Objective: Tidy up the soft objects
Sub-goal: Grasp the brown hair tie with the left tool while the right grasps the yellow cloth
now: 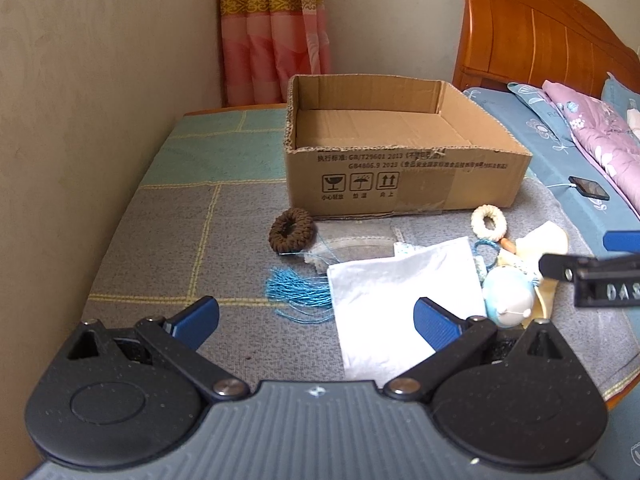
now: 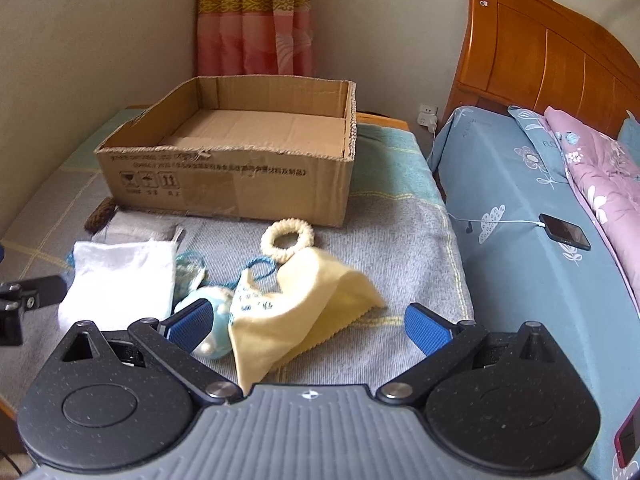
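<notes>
An empty cardboard box (image 1: 404, 168) (image 2: 236, 184) stands at the back of the cloth-covered table. In front of it lie a brown scrunchie (image 1: 291, 229), a cream scrunchie (image 1: 489, 221) (image 2: 287, 237), a blue tassel (image 1: 298, 290), a white cloth (image 1: 404, 300) (image 2: 120, 280), a pale blue soft ball (image 1: 508, 296) (image 2: 212, 320) and a yellow cloth (image 2: 296, 320). My left gripper (image 1: 316, 320) is open above the white cloth's near edge. My right gripper (image 2: 308, 324) is open over the yellow cloth.
The wall runs along the table's left side. A bed (image 2: 520, 240) with a blue sheet, a pink quilt and a charging phone (image 2: 564, 232) is at the right, against a wooden headboard (image 2: 560, 52). A curtain (image 1: 272, 28) hangs behind the box.
</notes>
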### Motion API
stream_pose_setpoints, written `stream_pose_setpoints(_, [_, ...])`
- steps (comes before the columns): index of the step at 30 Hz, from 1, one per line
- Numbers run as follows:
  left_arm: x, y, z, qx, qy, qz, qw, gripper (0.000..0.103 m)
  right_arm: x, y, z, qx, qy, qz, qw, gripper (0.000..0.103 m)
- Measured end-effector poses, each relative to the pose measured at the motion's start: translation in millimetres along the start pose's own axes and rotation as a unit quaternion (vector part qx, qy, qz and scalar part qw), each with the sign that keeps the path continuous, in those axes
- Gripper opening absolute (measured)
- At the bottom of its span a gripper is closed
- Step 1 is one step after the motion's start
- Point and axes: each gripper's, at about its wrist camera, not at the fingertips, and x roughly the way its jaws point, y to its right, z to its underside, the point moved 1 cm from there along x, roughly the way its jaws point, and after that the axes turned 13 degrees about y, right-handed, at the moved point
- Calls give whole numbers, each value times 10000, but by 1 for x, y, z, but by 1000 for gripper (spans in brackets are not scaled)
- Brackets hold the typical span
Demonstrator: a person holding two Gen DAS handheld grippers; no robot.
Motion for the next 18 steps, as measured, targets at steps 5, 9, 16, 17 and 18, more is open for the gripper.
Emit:
stream_pose_setpoints(5, [4,-6,0,-50,-45,-88,9999,102,29,4,-2,54,-118,251,9996,103])
stream_pose_setpoints(9, [8,-9,0,-9,-81,-113,9999,102,36,18,10,34,-332,453,9984,103])
stream_pose_setpoints(16, [18,-7,-6,191,-45,-58,9998,102,22,49,31,-3,-483,740,9961,103])
stream_pose_setpoints(17, [20,-8,-7,232,-34,-69,9997,102,18,52,32,-12,-426,702,9966,103])
stream_pose_setpoints(18, [21,-9,-9,268,-18,-92,9996,102,13,53,31,-15,-341,606,9976,103])
